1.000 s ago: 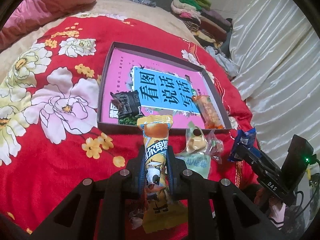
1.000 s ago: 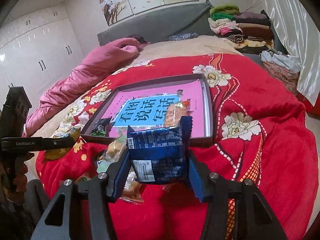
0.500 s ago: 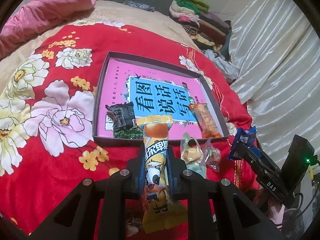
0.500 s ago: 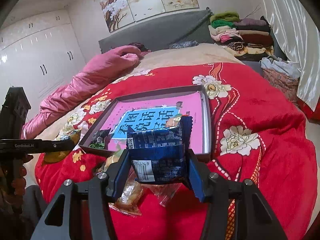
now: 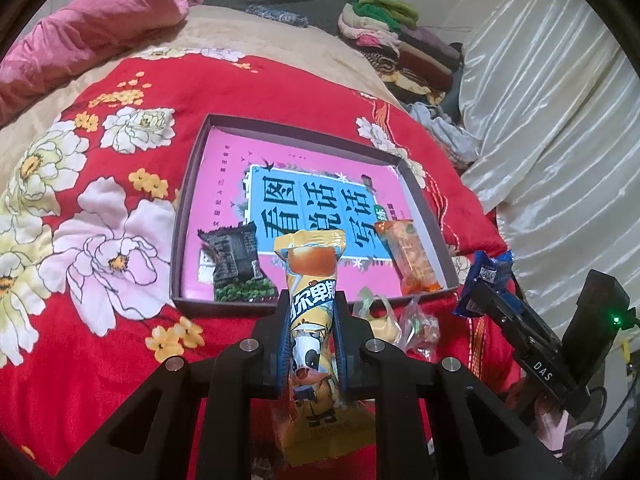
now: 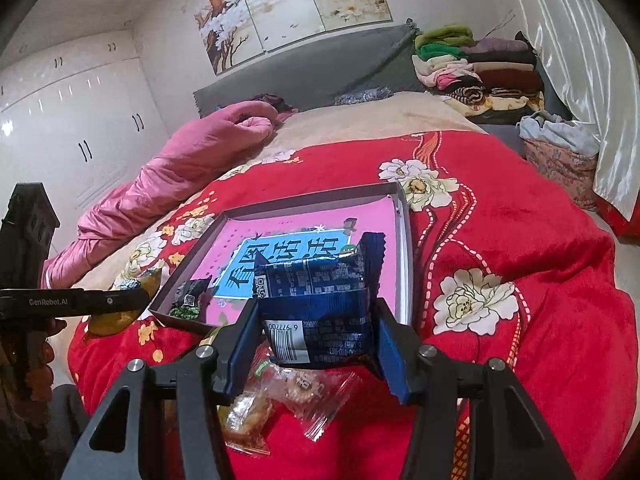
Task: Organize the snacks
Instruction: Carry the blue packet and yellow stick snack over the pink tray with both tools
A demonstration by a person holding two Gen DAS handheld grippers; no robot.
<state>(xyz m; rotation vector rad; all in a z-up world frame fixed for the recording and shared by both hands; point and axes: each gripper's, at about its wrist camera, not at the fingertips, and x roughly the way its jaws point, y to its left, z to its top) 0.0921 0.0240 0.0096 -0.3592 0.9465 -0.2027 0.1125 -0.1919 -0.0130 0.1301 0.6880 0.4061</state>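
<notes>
My left gripper (image 5: 312, 297) is shut on a long yellow snack packet (image 5: 316, 260), held just in front of the near rim of a shallow dark box (image 5: 191, 184). In the box, on a pink book, lie a dark packet (image 5: 236, 256) and an orange packet (image 5: 412, 260). My right gripper (image 6: 316, 309) is shut on a blue snack packet (image 6: 320, 280), above the bedspread short of the box (image 6: 405, 240). In the left wrist view it shows as the right gripper (image 5: 486, 294) with the blue packet (image 5: 490, 270). The left gripper (image 6: 136, 296) shows at the left edge.
Clear-wrapped snacks (image 5: 380, 322) lie on the red flowered bedspread (image 5: 100, 300) in front of the box, also seen as clear-wrapped snacks (image 6: 248, 408). A pink quilt (image 6: 180, 168) lies at the far left and folded clothes (image 6: 480, 68) at the headboard. A white curtain (image 5: 560, 140) hangs on the right.
The left gripper has risen a little and drawn back from the box with the yellow packet. The right gripper has stayed about where it was, still gripping the blue packet.
</notes>
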